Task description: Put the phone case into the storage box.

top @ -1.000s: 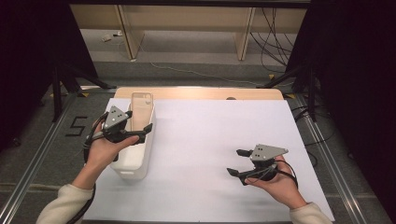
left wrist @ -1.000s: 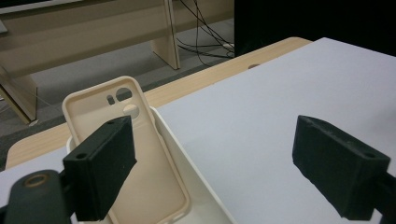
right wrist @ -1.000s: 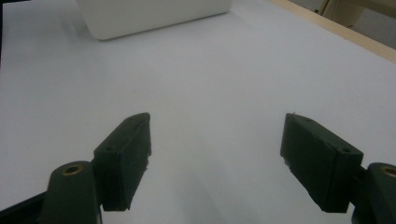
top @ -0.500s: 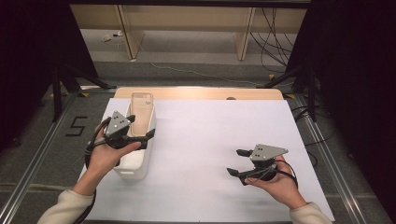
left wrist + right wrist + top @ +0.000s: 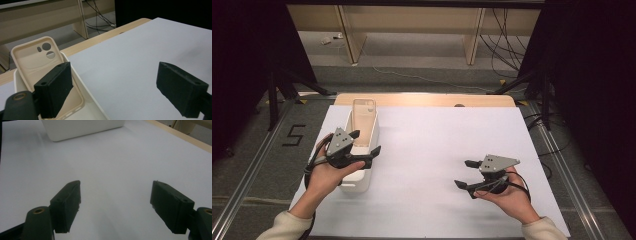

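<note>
While the right tool (image 5: 468, 173) stays gaping, left tool (image 5: 365, 142) gaping, drawn nearer along the white bin (image 5: 357, 181), phone case (image 5: 363, 114) inside.

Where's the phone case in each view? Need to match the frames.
High view: phone case upper left, standing tilted in the white bin, beyond the left gripper.
Left gripper view: phone case at left, behind the near jaw.
Right gripper view: not in it.
Shared landmark: white bin, top of the right gripper view.
</note>
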